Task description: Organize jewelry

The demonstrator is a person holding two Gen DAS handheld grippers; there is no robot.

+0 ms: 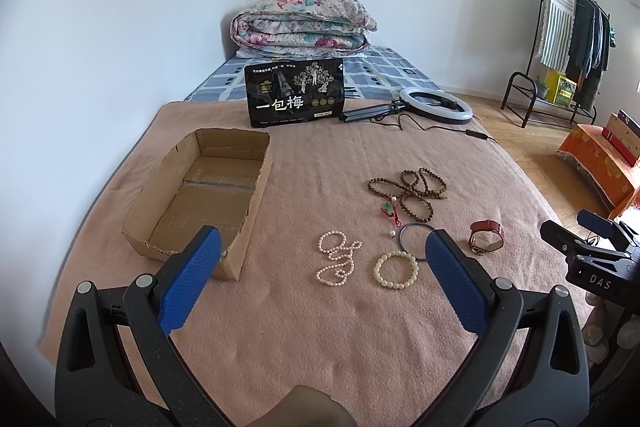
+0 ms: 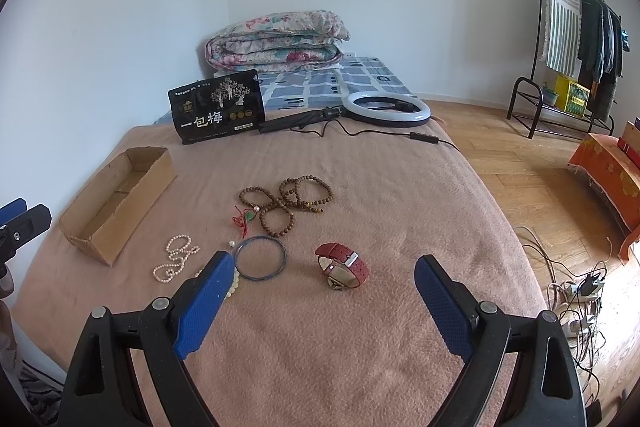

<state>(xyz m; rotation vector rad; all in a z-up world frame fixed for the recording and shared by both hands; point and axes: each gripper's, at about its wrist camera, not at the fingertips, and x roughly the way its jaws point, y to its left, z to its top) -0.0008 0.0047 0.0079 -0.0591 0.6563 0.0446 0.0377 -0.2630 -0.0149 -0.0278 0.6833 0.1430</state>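
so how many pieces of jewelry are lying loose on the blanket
6: brown bead string farthest back, red-cord green pendant before it, blue bangle and red watch mid-row, pearl strand and cream bead bracelet nearest. None in the box.

I see plain white walls [image 2: 120,7] and a wood parquet floor [image 2: 520,163]. A black clothes rack [image 2: 560,99] stands at right in daylight.

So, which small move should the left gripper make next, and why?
Probably lower the left gripper onto the pearl necklace. Its fingers are open and empty, the necklace lies between them, and the cardboard box beside it is empty.
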